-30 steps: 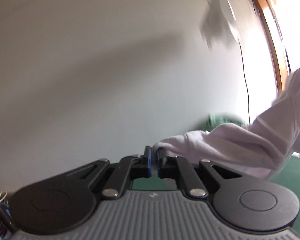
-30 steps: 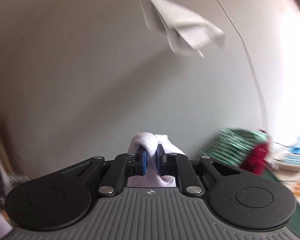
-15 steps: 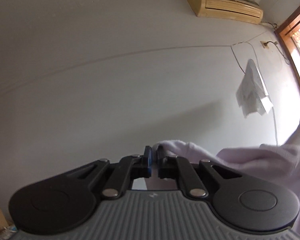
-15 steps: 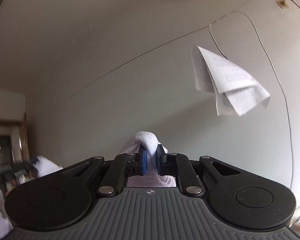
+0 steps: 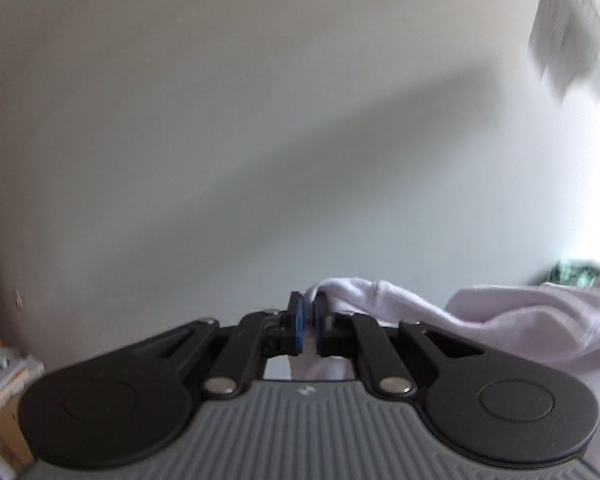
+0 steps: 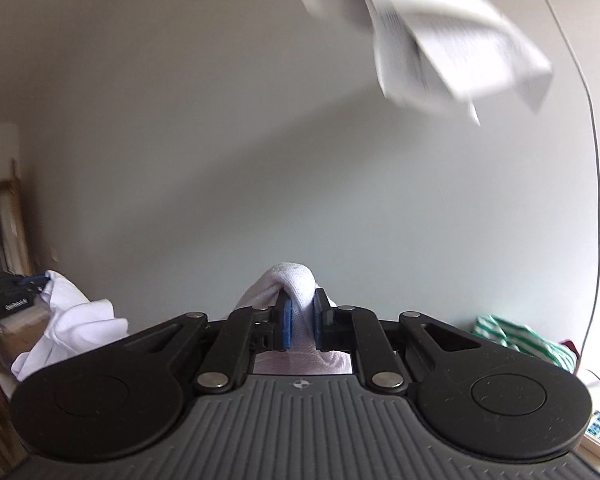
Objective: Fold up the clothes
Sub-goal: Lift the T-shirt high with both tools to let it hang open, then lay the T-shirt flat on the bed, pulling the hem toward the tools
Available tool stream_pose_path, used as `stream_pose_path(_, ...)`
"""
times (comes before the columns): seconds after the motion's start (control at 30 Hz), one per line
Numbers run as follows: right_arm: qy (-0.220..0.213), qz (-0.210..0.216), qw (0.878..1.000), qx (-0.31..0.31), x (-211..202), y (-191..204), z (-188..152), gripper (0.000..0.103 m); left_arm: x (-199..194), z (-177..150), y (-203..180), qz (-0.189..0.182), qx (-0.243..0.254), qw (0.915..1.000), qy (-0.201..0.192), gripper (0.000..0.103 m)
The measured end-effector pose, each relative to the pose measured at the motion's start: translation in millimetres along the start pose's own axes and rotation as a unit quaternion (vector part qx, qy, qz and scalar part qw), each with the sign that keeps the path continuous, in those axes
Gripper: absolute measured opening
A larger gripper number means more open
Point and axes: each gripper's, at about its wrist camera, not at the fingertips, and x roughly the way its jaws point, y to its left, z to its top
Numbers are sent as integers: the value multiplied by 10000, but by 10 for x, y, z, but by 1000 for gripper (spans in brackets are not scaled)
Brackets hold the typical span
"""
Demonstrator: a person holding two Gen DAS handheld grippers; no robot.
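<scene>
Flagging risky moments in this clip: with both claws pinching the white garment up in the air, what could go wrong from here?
1. The left claw pinches only a thin edge of the white garment; it may slip free.
2. The right claw grips a bunched lump, so the fold could come out uneven.
3. The hanging papers look close overhead; the cloth might snag them.

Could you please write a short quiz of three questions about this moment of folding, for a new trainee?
1. True or false: the left gripper is shut on the white garment.
2. What does the right gripper hold? A) striped cloth B) white garment C) paper
3. Fill in: the folded papers hang on the ____.

Key: 1 true. 2 B; a bunch of its fabric sticks up between the jaws. 3 wall.
</scene>
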Motion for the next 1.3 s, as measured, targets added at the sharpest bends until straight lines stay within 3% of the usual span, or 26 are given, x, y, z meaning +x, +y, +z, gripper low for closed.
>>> stream_pose_path(0.1, 363, -668, 9971, -99, 616, -156, -297, 13, 791, -277, -385, 132, 34, 9974, 713, 8)
stream_pose_path(0.17, 829, -1070, 9903, -327, 997, -244, -541, 30, 1271, -578, -608, 100, 70, 9910, 1334, 16)
stream_pose_path(0.3, 1454, -1790, 9699, -788, 1071, -311, -1003, 45, 1552, -1312, -875, -12, 449, 9757, 2145, 18)
stream_pose_path(0.4, 1797, -1249, 9734, -670, 620, -304, -1306, 50, 1211, -1840, -821, -492, 528, 9638, 2566, 18)
stream_pose_path(0.47, 2232, -764, 9695, -668, 236, -176, -1577, 50, 851, -2202, -704, -818, 512, 9536, 2851, 19)
stream_pose_path(0.63, 3178, -172, 9408, -1171, -351, 275, -2206, 50, 5, -2840, -679, -1641, 304, 9197, 3553, 27)
stream_pose_path(0.73, 3533, 183, 9249, -1395, -583, 551, -2537, 50, -396, -3045, -743, -1976, 397, 9012, 3836, 31)
stream_pose_path(0.8, 3614, 401, 9189, -1532, -628, 719, -2662, 50, -464, -3068, -784, -2126, 315, 8949, 3911, 29)
stream_pose_path(0.9, 3738, 320, 9079, -1870, -497, 867, -2830, 51, -455, -3088, -746, -2192, 119, 8967, 3844, 31)
stream_pose_path(1.03, 3792, 33, 9118, -1576, -427, 861, -2912, 40, -462, -3050, -664, -2471, -105, 8893, 3848, 27)
stream_pose_path(1.07, 3821, -21, 9128, -1444, -431, 842, -2900, 22, -493, -3046, -657, -2598, -151, 8864, 3828, 27)
stream_pose_path(1.13, 3896, -149, 9134, -1167, -432, 784, -2871, 0, -554, -3027, -652, -2874, -266, 8799, 3774, 29)
stream_pose_path(1.17, 3875, -209, 9163, -989, -444, 745, -2843, 0, -583, -3015, -653, -3020, -331, 8762, 3741, 37)
stream_pose_path(1.2, 3819, -261, 9202, -820, -465, 713, -2808, 0, -610, -3006, -657, -3142, -378, 8731, 3709, 53)
stream_pose_path(1.23, 3762, -330, 9233, -699, -488, 695, -2774, 0, -626, -3015, -677, -3154, -337, 8737, 3689, 61)
stream_pose_path(1.3, 3665, -419, 9276, -582, -530, 695, -2720, 0, -628, -3037, -697, -3190, -287, 8739, 3656, 65)
